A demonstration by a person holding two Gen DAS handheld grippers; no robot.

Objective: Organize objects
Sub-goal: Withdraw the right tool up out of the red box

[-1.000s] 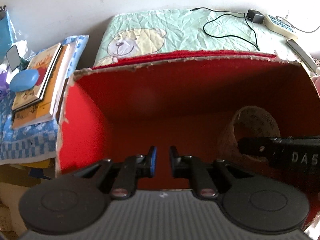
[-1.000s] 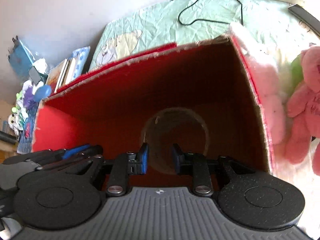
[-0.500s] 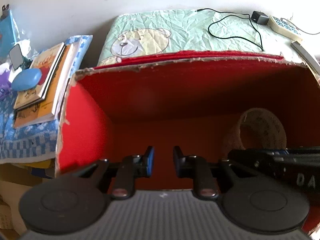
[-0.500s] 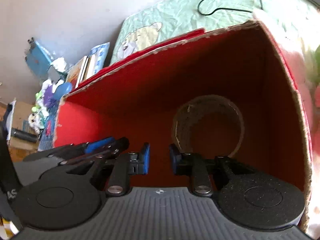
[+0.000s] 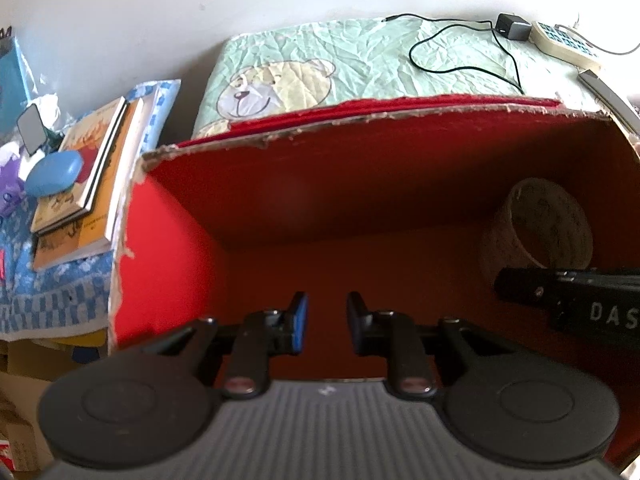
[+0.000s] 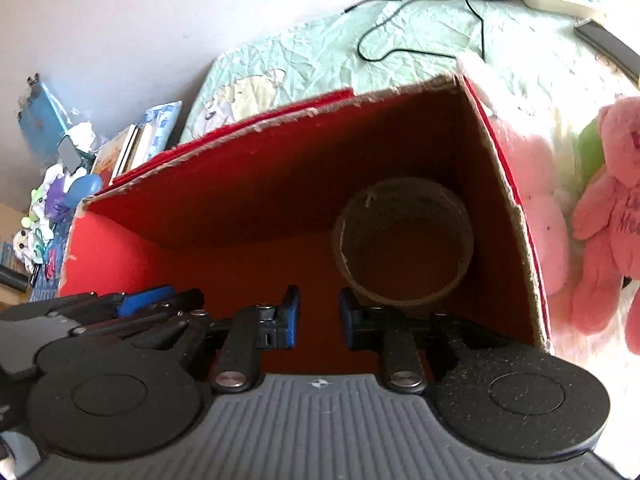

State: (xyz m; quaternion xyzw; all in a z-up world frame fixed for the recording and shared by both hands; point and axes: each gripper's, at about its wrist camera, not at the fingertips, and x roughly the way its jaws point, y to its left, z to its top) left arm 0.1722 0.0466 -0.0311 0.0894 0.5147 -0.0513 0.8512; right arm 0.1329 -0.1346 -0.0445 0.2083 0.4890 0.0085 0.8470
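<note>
The speckled beige paper cup (image 6: pixel 404 242) stands at the right end of the red-lined cardboard box (image 5: pixel 168 248), seemingly stowed; left tongs (image 5: pixel 323 314) and right tongs (image 6: pixel 315 316) hover slightly spread, empty.

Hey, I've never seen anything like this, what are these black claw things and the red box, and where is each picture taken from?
These are two handheld grippers: a person holds one in each hand, and each carries a wide-angle camera looking out along its two fingers. One picture comes from the left gripper, the other from the right gripper. Both have their jaws apart and hold nothing.

Both point into an open red box with torn cardboard edges. Inside, toward its right side, sits a round brownish open container. The box rests on a pale green bedspread with a bear on it.

Behind it lie a black charger cable and a remote control. To the left is a stack of books; to the right, a pink plush toy.
</note>
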